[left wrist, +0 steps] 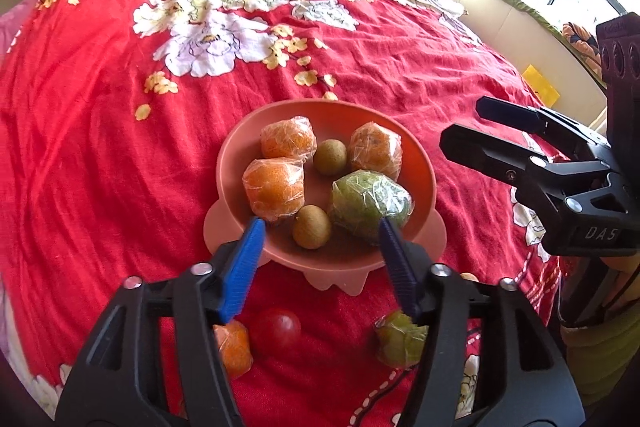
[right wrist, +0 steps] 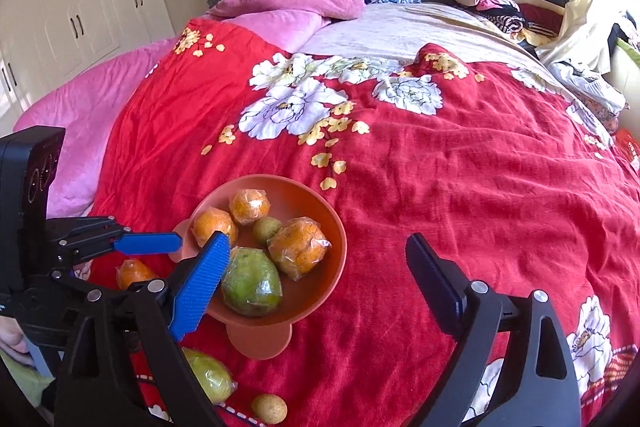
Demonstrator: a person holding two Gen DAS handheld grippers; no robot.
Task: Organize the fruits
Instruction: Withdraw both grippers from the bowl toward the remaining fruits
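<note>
**Bowl part-filled; both tongs released, holding nothing**

Surface: red bedspread [left wrist: 80,147], crinkled woven cloth, printed with white and yellow flowers.

Bowl [left wrist: 420,163]: matte salmon-pink, round and shallow, on a scalloped base of the same colour. Sits on the bedspread near the foot of the bed.

Contents of bowl:
- Three oranges in crinkly clear film: left-front [left wrist: 274,189], rear-left [left wrist: 287,139], rear-right [left wrist: 375,149]. Skin pebbled; film bunched into creases.
- One green mango [left wrist: 370,205], oval, also film-wrapped, glossy, at the front right.
- Two small round brown fruits, dull and unwrapped: one in the middle [left wrist: 329,157], one at the front [left wrist: 312,227].

Loose on the bedspread, nearer the cameras than the bowl:
- wrapped orange [left wrist: 234,349], partly behind the left finger;
- smooth red round fruit [left wrist: 278,331], just beside that orange;
- wrapped green fruit [left wrist: 400,343];
- small speckled tan fruit [right wrist: 269,407], near the frame's bottom edge.

Left tongs [left wrist: 320,231]: black frame, ribbed blue pads, spread wide, tips over the bowl's near rim, gripping nothing.

Right tongs [right wrist: 320,267]: likewise spread wide and unloaded, to the right of the bowl.
</note>
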